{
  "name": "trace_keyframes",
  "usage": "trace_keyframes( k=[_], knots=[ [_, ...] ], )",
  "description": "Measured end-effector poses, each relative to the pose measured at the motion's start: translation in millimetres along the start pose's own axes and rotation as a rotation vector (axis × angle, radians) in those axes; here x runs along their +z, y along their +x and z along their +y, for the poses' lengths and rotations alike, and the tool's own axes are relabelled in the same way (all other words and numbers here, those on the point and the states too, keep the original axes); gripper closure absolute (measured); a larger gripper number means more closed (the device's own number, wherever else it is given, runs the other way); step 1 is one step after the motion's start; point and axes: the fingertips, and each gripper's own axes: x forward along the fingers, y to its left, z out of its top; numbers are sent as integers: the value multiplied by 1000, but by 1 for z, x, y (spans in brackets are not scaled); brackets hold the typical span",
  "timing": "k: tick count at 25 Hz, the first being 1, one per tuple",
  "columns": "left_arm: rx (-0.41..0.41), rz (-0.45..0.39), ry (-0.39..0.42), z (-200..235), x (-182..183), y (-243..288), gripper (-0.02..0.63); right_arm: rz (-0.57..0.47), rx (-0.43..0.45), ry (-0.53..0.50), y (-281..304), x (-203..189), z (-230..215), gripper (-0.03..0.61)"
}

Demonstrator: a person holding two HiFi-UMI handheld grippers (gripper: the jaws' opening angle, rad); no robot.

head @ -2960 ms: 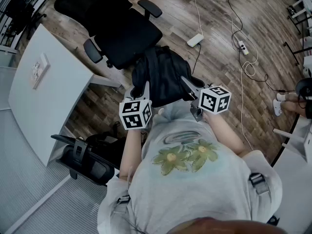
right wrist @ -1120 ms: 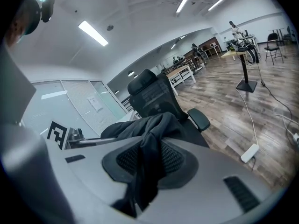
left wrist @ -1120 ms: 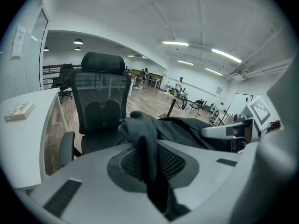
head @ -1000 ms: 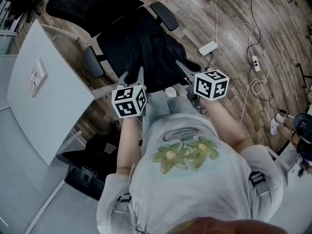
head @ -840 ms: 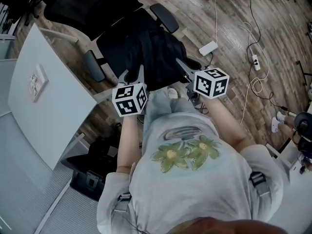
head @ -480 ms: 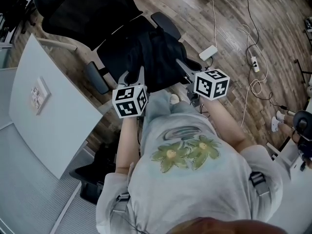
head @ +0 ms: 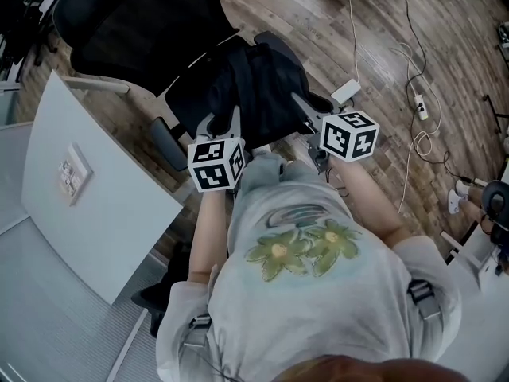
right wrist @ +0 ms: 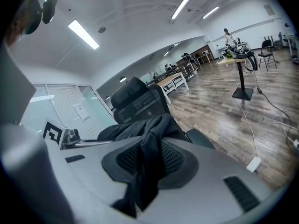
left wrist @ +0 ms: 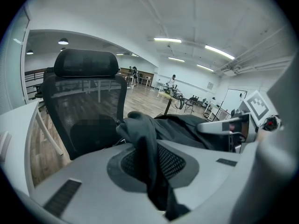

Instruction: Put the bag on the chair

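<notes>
The black bag (head: pixel 262 90) hangs between my two grippers, over the seat of the black office chair (head: pixel 135 22). My left gripper (head: pixel 223 123) is shut on a black strap of the bag (left wrist: pixel 148 153); the strap runs down between its jaws. My right gripper (head: pixel 302 107) is shut on another black strap (right wrist: pixel 145 164) in the same way. In the left gripper view the chair's mesh backrest (left wrist: pixel 86 101) stands just behind the bag (left wrist: pixel 182 127). The chair's headrest (right wrist: pixel 133 94) rises behind the bag (right wrist: pixel 135 127) in the right gripper view. Whether the bag touches the seat I cannot tell.
A white table (head: pixel 103 213) stands at the left, close to the chair's armrest (head: pixel 163 143). A white power strip (head: pixel 344 92) and loose cables (head: pixel 415 82) lie on the wooden floor at the right. A second dark chair (head: pixel 163 309) sits low at the left.
Both grippers have carried the bag toward the chair; it was over the floor in front of the seat and now hangs over the seat. The table and chair appear nearer.
</notes>
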Motion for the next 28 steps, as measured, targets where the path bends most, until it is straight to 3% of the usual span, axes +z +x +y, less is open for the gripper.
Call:
trace_keyframes(
  k=[8,28],
  knots=[
    [-27,37,42,14,9,23,552,-13,-18,13,23,9,-9,488],
    [-50,161,17,42,-36,80,551,90,-54,43,76,-24,-53,491]
  ],
)
